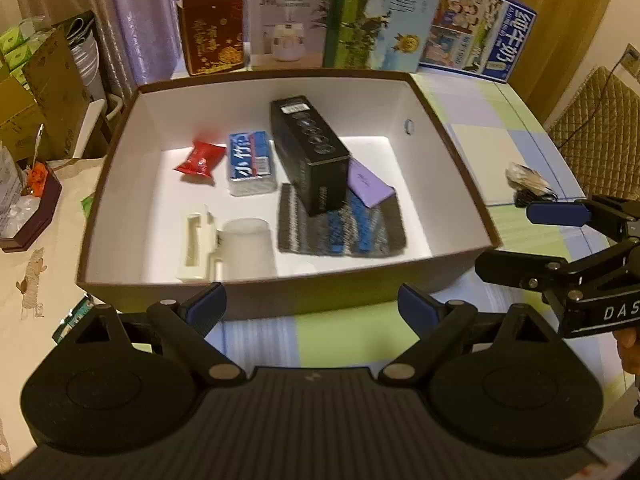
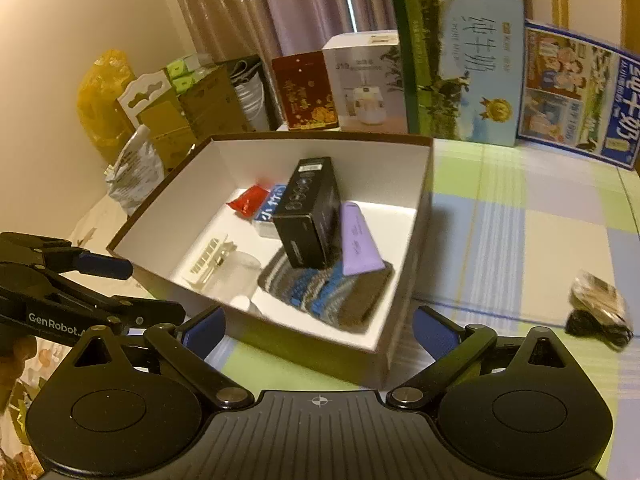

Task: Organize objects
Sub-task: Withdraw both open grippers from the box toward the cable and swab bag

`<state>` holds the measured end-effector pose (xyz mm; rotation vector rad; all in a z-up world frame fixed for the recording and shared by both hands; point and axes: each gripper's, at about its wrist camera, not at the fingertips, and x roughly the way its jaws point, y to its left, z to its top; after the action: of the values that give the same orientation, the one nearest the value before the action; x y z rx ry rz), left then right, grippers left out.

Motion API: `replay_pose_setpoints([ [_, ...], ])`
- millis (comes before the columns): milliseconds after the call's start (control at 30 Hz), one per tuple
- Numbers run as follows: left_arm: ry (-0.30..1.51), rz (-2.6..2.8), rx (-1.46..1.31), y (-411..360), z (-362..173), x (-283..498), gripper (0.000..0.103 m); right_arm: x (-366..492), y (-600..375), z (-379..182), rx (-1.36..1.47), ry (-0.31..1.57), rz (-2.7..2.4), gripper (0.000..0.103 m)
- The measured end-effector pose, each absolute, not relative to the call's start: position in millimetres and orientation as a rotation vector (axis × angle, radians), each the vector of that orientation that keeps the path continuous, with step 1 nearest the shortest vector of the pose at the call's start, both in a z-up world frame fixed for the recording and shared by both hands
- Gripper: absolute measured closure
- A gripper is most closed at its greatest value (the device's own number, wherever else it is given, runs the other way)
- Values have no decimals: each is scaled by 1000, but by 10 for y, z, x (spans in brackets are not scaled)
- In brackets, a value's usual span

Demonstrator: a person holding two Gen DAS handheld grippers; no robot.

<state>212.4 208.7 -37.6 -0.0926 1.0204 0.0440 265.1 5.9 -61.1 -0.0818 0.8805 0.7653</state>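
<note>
A brown box with white inside walls [image 1: 360, 92] [image 2: 320, 136] sits on the checked tablecloth. In it a long black carton [image 1: 308, 148] [image 2: 312, 208] leans on a striped knitted cloth [image 1: 340, 228] [image 2: 320, 292], with a purple tube [image 1: 368, 184] [image 2: 358, 240] beside it. A red sachet [image 1: 200, 158], a blue-and-white pack [image 1: 250, 160], a cream plastic piece [image 1: 198, 244] and a frosted cup [image 1: 248, 248] lie to the left. My left gripper [image 1: 312, 308] [image 2: 136, 288] hangs open before the box's near wall. My right gripper [image 2: 318, 328] [image 1: 520, 240], also open and empty, stands at the near right corner.
A small clear bag with dark contents and a black cord [image 1: 528, 184] [image 2: 598, 304] lies on the table right of the box. Upright cartons [image 1: 384, 16] line the back edge. Cardboard boxes and bags [image 2: 160, 120] crowd the left side. A hand shows at the picture's edge [image 1: 630, 348].
</note>
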Motion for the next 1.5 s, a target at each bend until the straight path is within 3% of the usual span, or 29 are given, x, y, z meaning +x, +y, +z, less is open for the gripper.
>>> replay_pose_setpoints([
  [700, 1054, -51, -76, 882, -430, 2045, 12, 2477, -1188, -583, -16, 912, 657, 5],
  [1500, 1044, -133, -99, -462, -701, 2610, 12, 2877, -2650, -717, 46, 920, 450, 5],
])
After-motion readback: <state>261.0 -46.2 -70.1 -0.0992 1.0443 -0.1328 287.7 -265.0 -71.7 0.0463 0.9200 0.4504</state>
